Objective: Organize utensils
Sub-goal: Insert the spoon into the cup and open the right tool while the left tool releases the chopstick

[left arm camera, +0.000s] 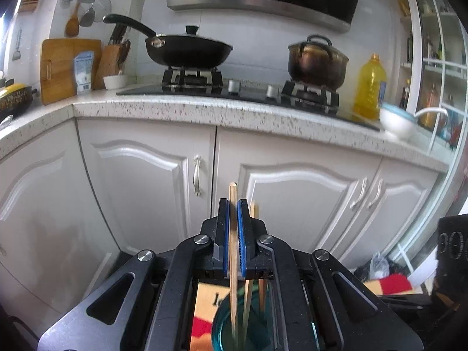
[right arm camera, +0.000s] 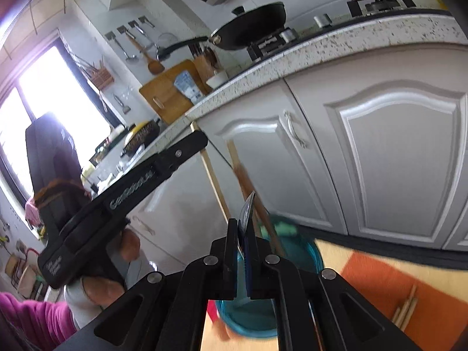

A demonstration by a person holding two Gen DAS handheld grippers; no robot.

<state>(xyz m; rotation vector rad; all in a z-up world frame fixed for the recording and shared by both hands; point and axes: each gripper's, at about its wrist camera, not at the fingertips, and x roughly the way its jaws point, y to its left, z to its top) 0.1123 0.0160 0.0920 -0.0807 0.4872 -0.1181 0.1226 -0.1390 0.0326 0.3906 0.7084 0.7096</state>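
Both tongs clamped on utensils
Left tongs pinch an upright chopstick above the teal cup; right tongs grip a spoon.

Speckled stone countertop carries black gas hob, leaning wooden cutting board, knife block, small white bowl, yellow oil bottle and white bowl with spoon.
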